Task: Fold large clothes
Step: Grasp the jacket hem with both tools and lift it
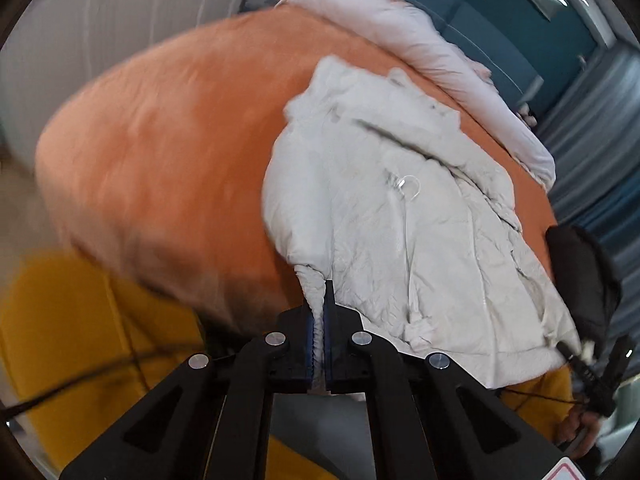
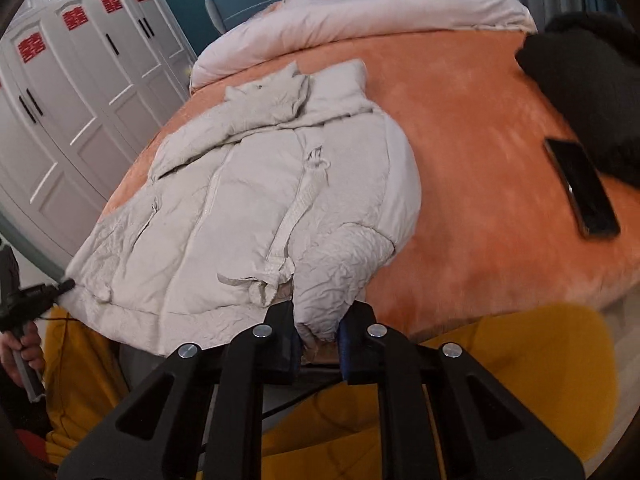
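A pale grey puffer jacket [image 2: 248,192] lies front up on an orange bed [image 2: 472,184], hood toward the headboard. It also shows in the left wrist view [image 1: 400,216]. My left gripper [image 1: 319,320] is shut on the jacket's hem corner at the bed's near edge. It also shows in the right wrist view [image 2: 66,286] at the far left. My right gripper [image 2: 318,336] is shut on the cuff of the jacket's sleeve [image 2: 340,276] at the bed's near edge. It also shows in the left wrist view [image 1: 576,354] at the far right.
A black phone [image 2: 580,188] and a dark garment [image 2: 588,88] lie on the bed's right side. A white duvet [image 2: 360,16] is rolled at the headboard. White wardrobes [image 2: 72,92] stand to the left. A yellow cloth [image 2: 520,380] hangs below the bed's edge.
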`<action>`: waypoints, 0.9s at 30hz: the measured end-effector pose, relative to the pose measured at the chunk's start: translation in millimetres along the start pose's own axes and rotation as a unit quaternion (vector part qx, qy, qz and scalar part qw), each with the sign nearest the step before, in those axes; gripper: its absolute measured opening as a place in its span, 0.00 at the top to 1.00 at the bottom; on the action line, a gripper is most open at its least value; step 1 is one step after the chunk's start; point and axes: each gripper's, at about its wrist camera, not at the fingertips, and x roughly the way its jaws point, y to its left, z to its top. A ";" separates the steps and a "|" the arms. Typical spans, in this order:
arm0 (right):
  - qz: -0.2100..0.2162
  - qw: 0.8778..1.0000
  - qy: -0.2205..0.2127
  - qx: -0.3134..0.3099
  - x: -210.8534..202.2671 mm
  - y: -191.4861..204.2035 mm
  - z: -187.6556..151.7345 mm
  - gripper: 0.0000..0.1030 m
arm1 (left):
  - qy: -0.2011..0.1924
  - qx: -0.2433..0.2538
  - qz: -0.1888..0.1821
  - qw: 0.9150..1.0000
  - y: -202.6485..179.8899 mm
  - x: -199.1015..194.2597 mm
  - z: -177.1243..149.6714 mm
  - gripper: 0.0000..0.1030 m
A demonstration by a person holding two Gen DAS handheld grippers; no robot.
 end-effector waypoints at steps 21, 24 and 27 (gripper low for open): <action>0.025 0.991 -0.129 -0.004 -96.5 22.6 35.0 0.88 | -0.127 0.005 -0.028 0.991 -32.4 -94.9 43.8 1.00; 0.018 0.996 -0.087 0.000 -81.9 19.7 15.3 0.88 | -0.084 0.023 0.012 0.996 -26.2 -74.9 22.1 0.99; 0.015 0.999 -0.048 0.000 -75.2 19.9 -6.5 0.88 | -0.042 0.014 0.028 0.999 -16.5 -58.6 5.7 1.00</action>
